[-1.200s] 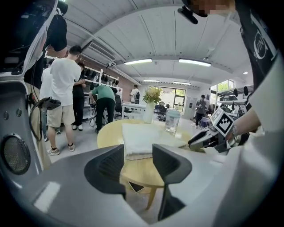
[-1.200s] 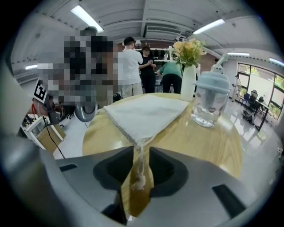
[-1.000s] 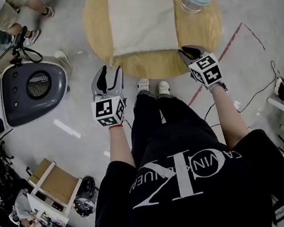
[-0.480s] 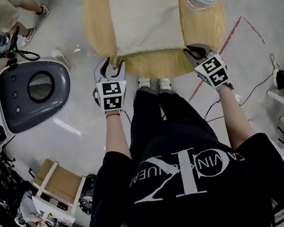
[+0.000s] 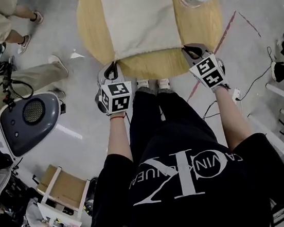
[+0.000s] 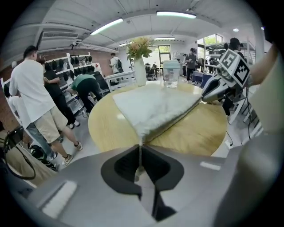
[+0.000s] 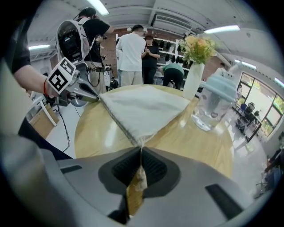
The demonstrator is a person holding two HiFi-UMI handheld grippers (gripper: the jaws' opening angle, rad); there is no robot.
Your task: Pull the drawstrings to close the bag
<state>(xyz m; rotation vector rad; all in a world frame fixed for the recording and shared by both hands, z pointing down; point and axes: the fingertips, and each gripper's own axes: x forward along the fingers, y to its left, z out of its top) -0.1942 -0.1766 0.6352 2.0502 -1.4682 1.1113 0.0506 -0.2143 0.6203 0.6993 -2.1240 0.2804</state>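
beige cloth bag [image 5: 139, 17] lies flat on the round wooden table [image 5: 208, 29]; the left gripper [image 5: 110, 68] sits at the bag's near left corner, the right gripper [image 5: 192, 51] at its near right corner. left gripper view: jaws have just closed on the left drawstring [image 6: 140, 148] at the bag's corner. right gripper view: jaws have just closed too, pinching the right drawstring [image 7: 141, 153]. the gripping step looks done; next, i judge, both should pull evenly outward from the bag.

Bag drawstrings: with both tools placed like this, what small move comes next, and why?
Probably pull the tools apart, sideways away from the bag. The left tool and right tool have each just closed on a drawstring at a near corner, and the bag's mouth lies flat, not yet gathered.
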